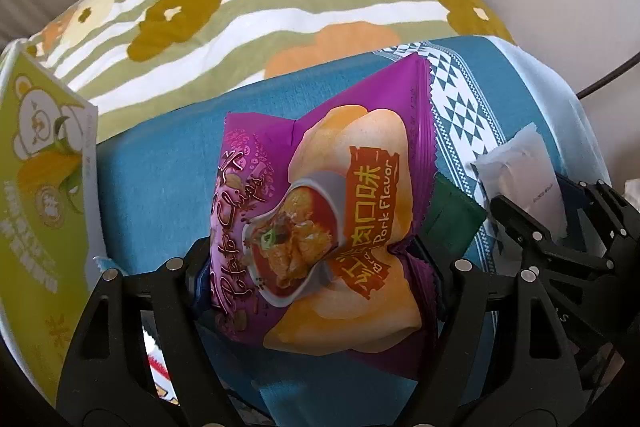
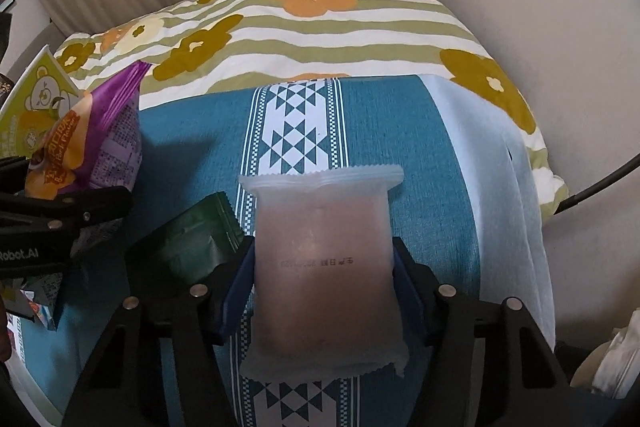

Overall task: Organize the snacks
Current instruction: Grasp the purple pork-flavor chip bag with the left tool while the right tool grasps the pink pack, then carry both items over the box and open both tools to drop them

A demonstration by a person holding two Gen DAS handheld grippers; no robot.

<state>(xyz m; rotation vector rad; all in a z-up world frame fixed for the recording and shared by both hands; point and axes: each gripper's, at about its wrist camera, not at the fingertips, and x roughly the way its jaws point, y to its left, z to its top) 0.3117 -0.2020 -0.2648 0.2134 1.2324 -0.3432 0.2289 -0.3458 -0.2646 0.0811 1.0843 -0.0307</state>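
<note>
Two held snacks: chip bag (image 1: 316,227) in left gripper (image 1: 312,267), white packet (image 2: 324,267) in right gripper (image 2: 324,291).

the purple potato chips bag (image 1: 320,227) is puffy, pinched at its middle and lifted over the blue cloth, its crimped end pointing to 1 o'clock. the frosted white packet (image 2: 324,267) stands almost upright, its sealed edge at 12 o'clock. the dark green packet (image 2: 192,243) lies flat on the cloth, at 9 o'clock from the white one.
</note>
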